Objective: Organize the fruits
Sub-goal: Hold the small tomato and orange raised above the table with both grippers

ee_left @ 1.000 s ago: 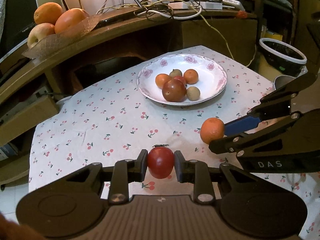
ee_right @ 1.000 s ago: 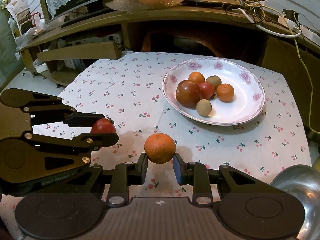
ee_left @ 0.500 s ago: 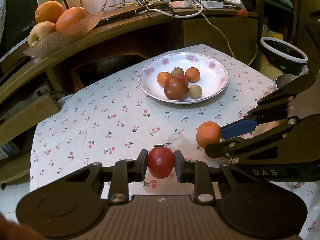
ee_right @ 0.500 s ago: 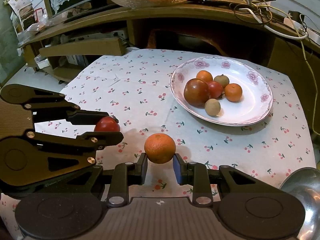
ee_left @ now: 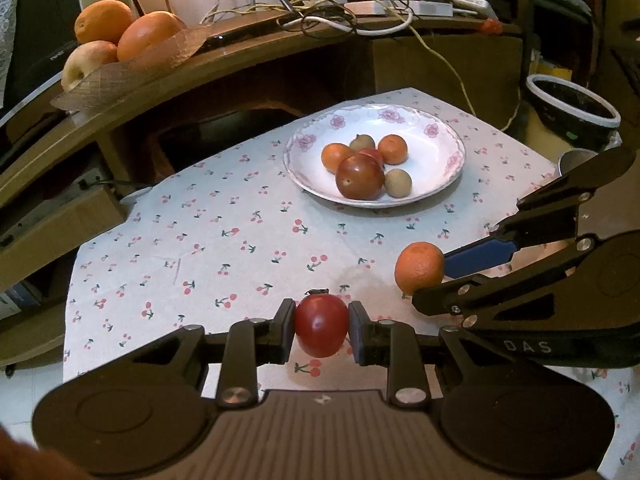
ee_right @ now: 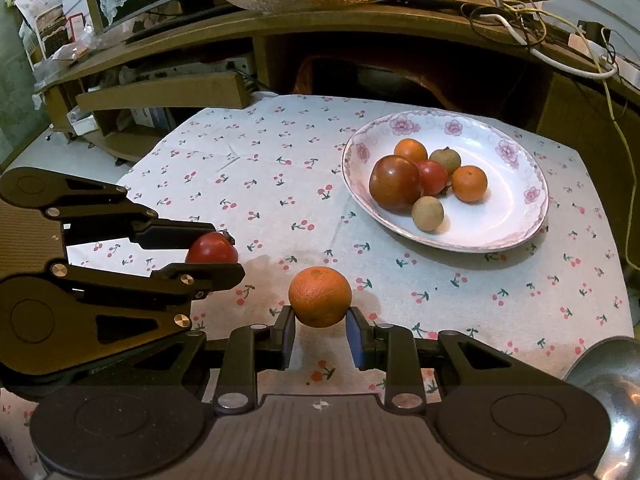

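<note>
My left gripper point(ee_left: 321, 330) is shut on a red tomato point(ee_left: 321, 329), held above the cherry-print tablecloth; it also shows in the right wrist view point(ee_right: 211, 249). My right gripper point(ee_right: 320, 330) is shut on an orange point(ee_right: 320, 296), which also shows in the left wrist view point(ee_left: 419, 267), just right of the tomato. A white floral plate point(ee_left: 436, 184) farther back holds several fruits: a large dark tomato point(ee_right: 395, 188), small oranges, a red tomato and brown round fruits.
A wooden shelf point(ee_left: 200, 68) behind the table carries a dish of oranges and an apple point(ee_left: 116, 36) and tangled cables point(ee_left: 340, 20). A metal bowl point(ee_right: 612, 380) sits at the table's near right. A dark pot point(ee_left: 572, 108) stands beyond the right edge.
Both grippers have drawn back from the plate with their fruits, so the plate looks smaller and farther. Both grips are unchanged.
</note>
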A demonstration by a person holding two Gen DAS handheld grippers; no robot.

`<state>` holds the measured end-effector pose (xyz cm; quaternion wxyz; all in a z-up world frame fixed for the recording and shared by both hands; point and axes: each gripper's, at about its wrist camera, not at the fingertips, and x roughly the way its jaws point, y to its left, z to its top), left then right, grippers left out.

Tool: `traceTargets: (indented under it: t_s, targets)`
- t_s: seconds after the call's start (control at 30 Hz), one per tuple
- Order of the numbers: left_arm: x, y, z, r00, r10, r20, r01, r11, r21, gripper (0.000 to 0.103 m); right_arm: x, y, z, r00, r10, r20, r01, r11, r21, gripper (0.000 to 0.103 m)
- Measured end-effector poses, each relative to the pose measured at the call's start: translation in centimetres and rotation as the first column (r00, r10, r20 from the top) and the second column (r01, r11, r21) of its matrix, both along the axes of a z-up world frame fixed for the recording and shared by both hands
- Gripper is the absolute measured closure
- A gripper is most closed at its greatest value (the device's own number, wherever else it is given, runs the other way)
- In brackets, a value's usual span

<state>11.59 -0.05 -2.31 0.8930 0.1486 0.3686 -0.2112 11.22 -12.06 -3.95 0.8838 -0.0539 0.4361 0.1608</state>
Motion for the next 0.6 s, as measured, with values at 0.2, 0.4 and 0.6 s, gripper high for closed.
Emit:
traceTargets:
  t_s: [0.2, 0.4, 0.6]
  targets:
    - [-0.03, -0.14, -0.08, 1.000, -0.010, -0.008, 0.010, 1.000, -0.006, 0.070, -0.01, -0.14, 0.15, 1.000, -0.002, 0.004, 0.002, 1.000, 0.006, 0.073]
    - [0.03, -0.09, -0.01, 1.000, -0.007, -0.008, 0.007, 1.000, -0.011, 0.071, 0.04, -0.28, 0.02, 1.000, -0.006, -0.005, 0.006, 1.000, 0.008, 0.073]
    - [0.17, 0.13, -0.01, 1.000, 0.004, -0.007, -0.004, 1.000, -0.013, 0.071, 0.26, 0.10, -0.20, 1.000, 0.000, -0.009, 0.000, 1.000, 0.003, 0.073]
